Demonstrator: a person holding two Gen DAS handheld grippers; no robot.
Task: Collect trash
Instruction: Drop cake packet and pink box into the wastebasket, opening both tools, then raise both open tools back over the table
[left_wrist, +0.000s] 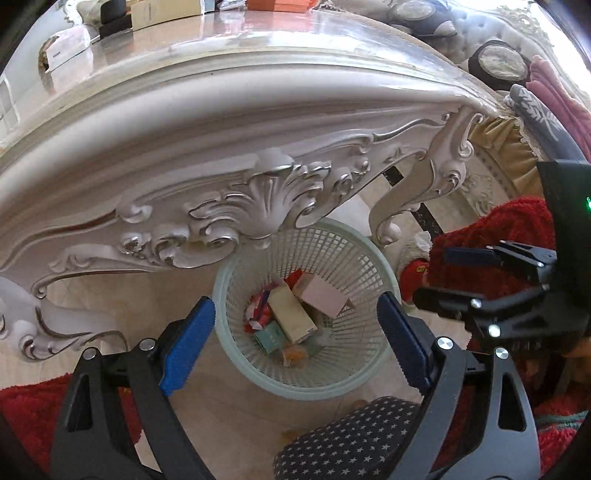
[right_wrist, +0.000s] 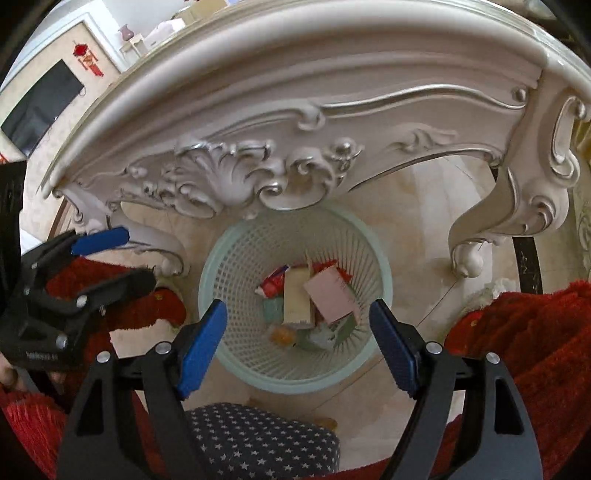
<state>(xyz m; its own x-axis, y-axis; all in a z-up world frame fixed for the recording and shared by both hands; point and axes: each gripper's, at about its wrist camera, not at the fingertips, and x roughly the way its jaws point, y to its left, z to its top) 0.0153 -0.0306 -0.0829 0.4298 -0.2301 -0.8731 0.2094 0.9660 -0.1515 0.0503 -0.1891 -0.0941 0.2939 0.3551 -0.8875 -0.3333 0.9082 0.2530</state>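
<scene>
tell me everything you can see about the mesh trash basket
The trash basket is round, pale mint-green plastic by its look, with open lattice walls and a solid rim. It stands upright on the tiled floor, partly under the carved white table's edge. Inside lie a pink box, a cream box and crumpled wrappers. Neither gripper touches it.

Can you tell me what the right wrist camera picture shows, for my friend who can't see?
The open, empty right gripper hangs over a pale mesh bin holding small boxes and wrappers, under a carved white table.
</scene>
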